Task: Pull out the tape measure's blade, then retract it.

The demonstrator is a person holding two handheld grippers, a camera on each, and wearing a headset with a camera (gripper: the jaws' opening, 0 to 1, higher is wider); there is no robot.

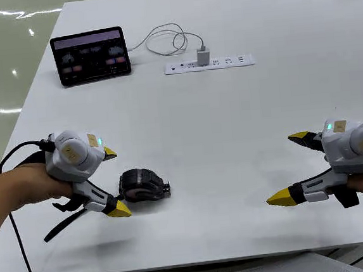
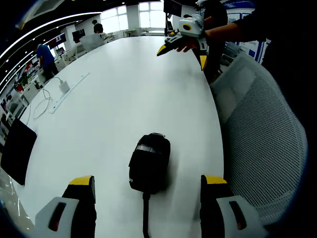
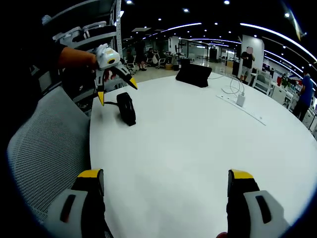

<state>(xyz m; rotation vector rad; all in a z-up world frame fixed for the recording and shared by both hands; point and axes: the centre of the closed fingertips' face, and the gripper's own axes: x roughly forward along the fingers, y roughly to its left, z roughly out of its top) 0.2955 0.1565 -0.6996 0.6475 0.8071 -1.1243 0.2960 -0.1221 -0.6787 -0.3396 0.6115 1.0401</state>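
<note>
1 tape measure [image 1: 142,184] | 2 grippers, jaws apart | left gripper [image 1: 115,182] just beside tape measure | right gripper [image 1: 287,168] well away

1. One tape measure [image 1: 142,184].
2. Two hand-held grippers: left hand-held gripper [image 1: 115,182], right hand-held gripper [image 1: 286,167].
3. One tablet [image 1: 90,55].
4. One power strip [image 1: 226,62].
5. One charger [image 1: 203,56].
6. One tabletop [image 1: 232,138].
7. One mesh chair [image 2: 257,129].

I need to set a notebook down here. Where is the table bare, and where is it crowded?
Bare: the wide stretch of table between the tape measure and the right gripper, and the far right corner past the power strip. Crowded: far left, with the tablet and strip, and around the left gripper.
</note>
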